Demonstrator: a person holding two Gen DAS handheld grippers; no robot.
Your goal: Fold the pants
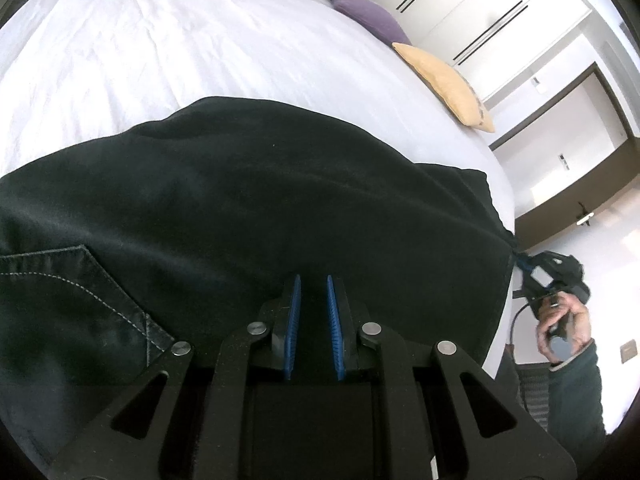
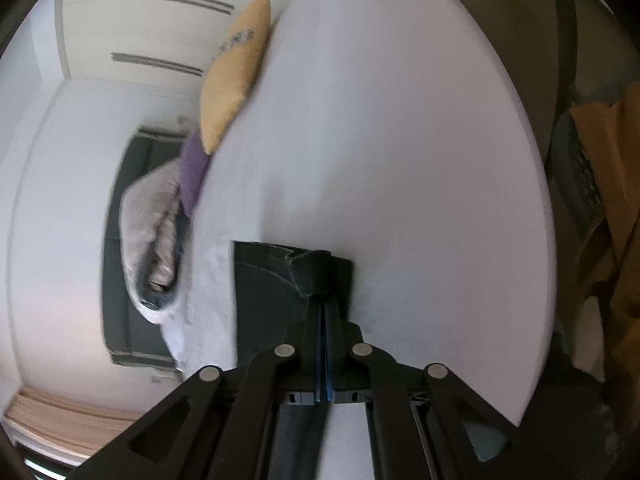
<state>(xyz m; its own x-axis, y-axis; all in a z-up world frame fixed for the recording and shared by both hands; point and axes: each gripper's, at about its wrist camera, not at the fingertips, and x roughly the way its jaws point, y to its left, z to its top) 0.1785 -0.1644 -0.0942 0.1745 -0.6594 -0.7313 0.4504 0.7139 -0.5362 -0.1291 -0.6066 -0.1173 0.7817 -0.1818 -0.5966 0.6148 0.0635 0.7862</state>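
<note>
The black pants (image 1: 248, 200) lie spread on the white bed (image 1: 160, 52), with a stitched back pocket (image 1: 72, 292) at the lower left. My left gripper (image 1: 313, 280) hovers over the pants near their near edge, jaws slightly apart with nothing between the blue pads. My right gripper (image 2: 323, 280) is shut on a corner of the pants (image 2: 276, 284). In the left wrist view it (image 1: 524, 266) holds the pants' right corner at the bed's edge, in a person's hand (image 1: 568, 324).
A yellow cushion (image 1: 444, 84) and a purple cushion (image 1: 368, 16) lie along the bed's far right side, with rumpled bedding (image 2: 152, 232) beyond. White wardrobe doors (image 1: 472, 12) stand behind. A brown bag (image 2: 612, 184) sits beside the bed.
</note>
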